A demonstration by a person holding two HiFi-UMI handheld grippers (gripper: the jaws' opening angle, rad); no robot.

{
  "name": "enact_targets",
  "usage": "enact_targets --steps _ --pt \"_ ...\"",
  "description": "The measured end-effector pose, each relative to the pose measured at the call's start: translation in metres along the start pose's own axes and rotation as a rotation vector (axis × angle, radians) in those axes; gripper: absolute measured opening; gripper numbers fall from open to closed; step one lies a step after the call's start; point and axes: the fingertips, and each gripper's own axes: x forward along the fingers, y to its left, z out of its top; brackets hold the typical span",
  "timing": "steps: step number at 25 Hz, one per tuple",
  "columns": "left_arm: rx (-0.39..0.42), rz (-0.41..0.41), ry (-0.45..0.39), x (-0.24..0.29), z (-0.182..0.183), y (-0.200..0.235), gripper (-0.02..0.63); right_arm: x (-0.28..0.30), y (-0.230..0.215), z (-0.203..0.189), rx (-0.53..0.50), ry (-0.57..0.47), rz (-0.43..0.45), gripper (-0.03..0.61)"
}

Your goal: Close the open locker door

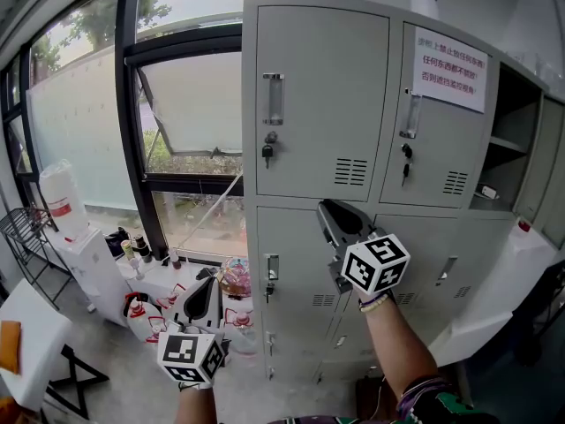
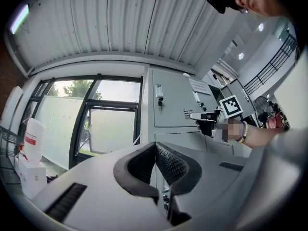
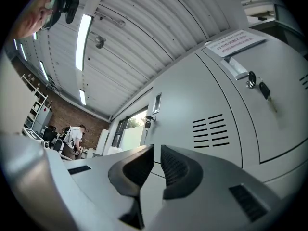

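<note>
Open grey steel locker door [image 1: 540, 164] hangs at upper right of grey metal locker bank [image 1: 318, 104]; right gripper [image 1: 334, 212] before bank's centre, left gripper [image 1: 208, 288] lower left; both jaws closed, empty; advise pushing door's outer face steadily.

Daylight from the window [image 1: 190, 104] at the left of the head view lights the grey lockers [image 1: 318, 87] evenly, with soft shadows. The sky beyond the glass is overexposed. The open compartment [image 1: 516, 140] at upper right is dim. Both gripper views show strong fisheye bending and black corners. A ceiling light [image 3: 83, 30] glares in the right gripper view.
</note>
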Motion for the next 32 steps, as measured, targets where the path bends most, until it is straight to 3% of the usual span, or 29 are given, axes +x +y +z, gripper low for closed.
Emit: enact_targets --steps 10,16,24,32 --pt "-0.018 0.001 0.039 -0.027 -0.019 -0.003 0.022 -0.050 0.026 0.003 0.002 -0.016 -0.036 0.029" --pt "-0.017 0.010 0.049 -0.044 -0.025 -0.001 0.023 -0.085 0.035 -0.016 -0.039 0.020 -0.109 0.029" --pt "-0.040 0.023 0.069 -0.071 -0.042 -0.001 0.023 -0.145 0.037 -0.055 -0.019 0.109 -0.218 0.029" --pt "-0.047 -0.044 0.058 -0.064 -0.040 -0.038 0.023 -0.210 0.014 -0.055 0.041 0.114 -0.314 0.028"
